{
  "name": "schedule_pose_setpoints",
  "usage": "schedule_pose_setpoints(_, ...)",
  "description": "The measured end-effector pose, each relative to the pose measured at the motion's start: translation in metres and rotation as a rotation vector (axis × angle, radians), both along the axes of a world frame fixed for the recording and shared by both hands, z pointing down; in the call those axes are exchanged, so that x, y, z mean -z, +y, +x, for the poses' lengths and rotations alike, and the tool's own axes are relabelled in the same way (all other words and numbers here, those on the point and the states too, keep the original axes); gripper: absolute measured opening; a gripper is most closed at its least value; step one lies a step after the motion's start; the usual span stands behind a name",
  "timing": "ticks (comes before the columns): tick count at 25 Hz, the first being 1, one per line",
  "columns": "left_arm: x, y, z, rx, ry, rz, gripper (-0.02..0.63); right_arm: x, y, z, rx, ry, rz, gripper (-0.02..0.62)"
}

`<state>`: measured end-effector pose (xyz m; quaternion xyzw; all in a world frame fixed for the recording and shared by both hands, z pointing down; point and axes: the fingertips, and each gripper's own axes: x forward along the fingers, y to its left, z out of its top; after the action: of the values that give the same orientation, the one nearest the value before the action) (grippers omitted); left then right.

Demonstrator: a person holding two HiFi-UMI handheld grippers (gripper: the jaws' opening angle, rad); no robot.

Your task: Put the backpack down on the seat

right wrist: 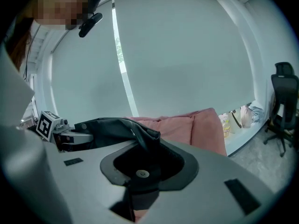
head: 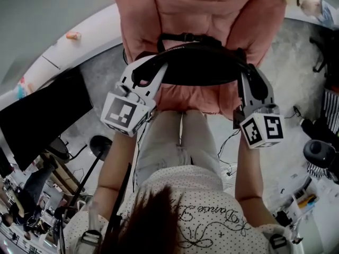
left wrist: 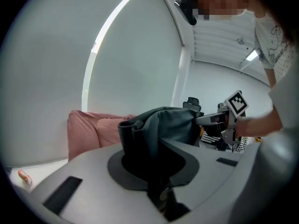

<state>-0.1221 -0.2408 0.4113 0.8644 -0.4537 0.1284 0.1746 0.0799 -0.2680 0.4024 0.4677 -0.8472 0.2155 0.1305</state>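
Note:
A black backpack (head: 198, 62) hangs stretched between my two grippers, over the front of the pink cushioned seat (head: 196, 9). My left gripper (head: 144, 74) is shut on the backpack's left end, and its own view shows dark fabric (left wrist: 159, 125) bunched between the jaws. On the right end my right gripper (head: 253, 82) is shut too, with fabric (right wrist: 121, 127) folded into its jaws. Each gripper view shows the other gripper, the right (left wrist: 226, 120) and the left (right wrist: 65, 134), past the pack, with the pink seat (right wrist: 196, 125) behind. Whether the pack touches the cushion I cannot tell.
A black monitor (head: 42, 115) stands at the left beside a white window ledge (head: 95, 30). A black office chair (right wrist: 282, 106) is at the far right, and small items (right wrist: 243, 115) sit on the ledge next to the seat. Cables (head: 228, 142) lie on the grey floor.

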Motion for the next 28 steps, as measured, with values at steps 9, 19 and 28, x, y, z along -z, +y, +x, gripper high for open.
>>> schedule_pose_setpoints(9,-0.082,0.02,0.011,0.017,-0.019,-0.169,0.052,-0.086,0.023,0.011,0.038,0.056,-0.156,0.106)
schedule_pose_setpoints(19,-0.168,0.047,0.012,0.045,-0.021,-0.292,0.054,-0.17,0.05,0.011,0.085,0.116,-0.296,0.106)
schedule_pose_setpoints(28,-0.234,0.054,0.019,0.074,-0.018,-0.393,0.063,-0.231,0.062,0.02,0.13,0.189,-0.378,0.107)
